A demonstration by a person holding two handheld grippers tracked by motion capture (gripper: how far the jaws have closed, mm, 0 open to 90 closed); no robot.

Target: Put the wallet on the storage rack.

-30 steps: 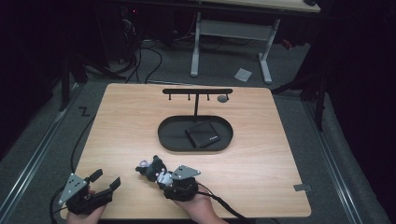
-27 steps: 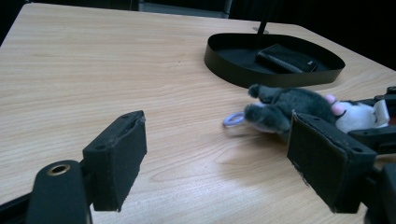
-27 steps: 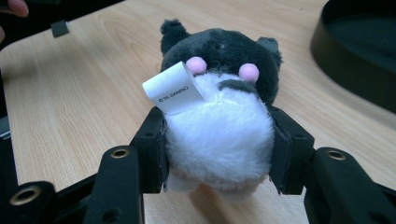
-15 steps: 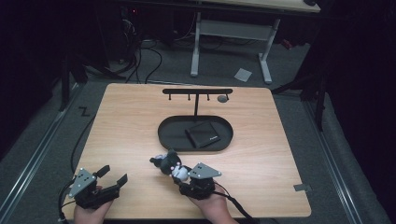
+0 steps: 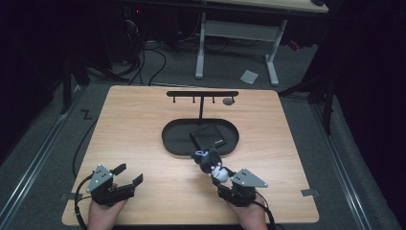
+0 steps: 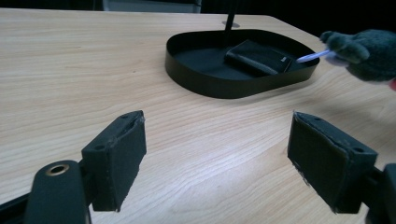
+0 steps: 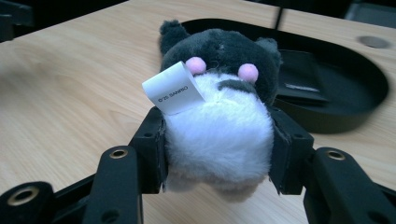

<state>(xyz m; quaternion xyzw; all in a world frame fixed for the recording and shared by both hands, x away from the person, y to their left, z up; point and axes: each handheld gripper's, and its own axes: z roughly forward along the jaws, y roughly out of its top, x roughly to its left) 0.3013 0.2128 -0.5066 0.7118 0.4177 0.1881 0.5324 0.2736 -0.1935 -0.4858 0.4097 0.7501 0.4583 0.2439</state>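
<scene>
My right gripper (image 7: 217, 154) is shut on a small plush toy (image 7: 219, 116), dark grey on top, white below, with two pink dots and a white label. From above, the plush toy (image 5: 210, 165) hangs in the right gripper (image 5: 215, 173) just off the near rim of the black oval tray (image 5: 174, 139). A black wallet (image 5: 208, 136) lies in that tray. My left gripper (image 5: 128, 175) stands open and empty above the table's near left part. In the left gripper view the left gripper (image 6: 217, 154) has its pads wide apart, and the plush toy (image 6: 366, 51) shows at the right edge.
A black T-shaped rack (image 5: 202, 94) with small pegs rises from the tray's far side. A small grey disc (image 5: 228, 101) lies on the wooden table (image 5: 134, 124) beside it. Beyond the table are cables and desk legs (image 5: 234, 43) on the floor.
My right gripper has carried the plush toy to the right and away from me, up to the tray's near rim. The left gripper has drifted right along the near edge.
</scene>
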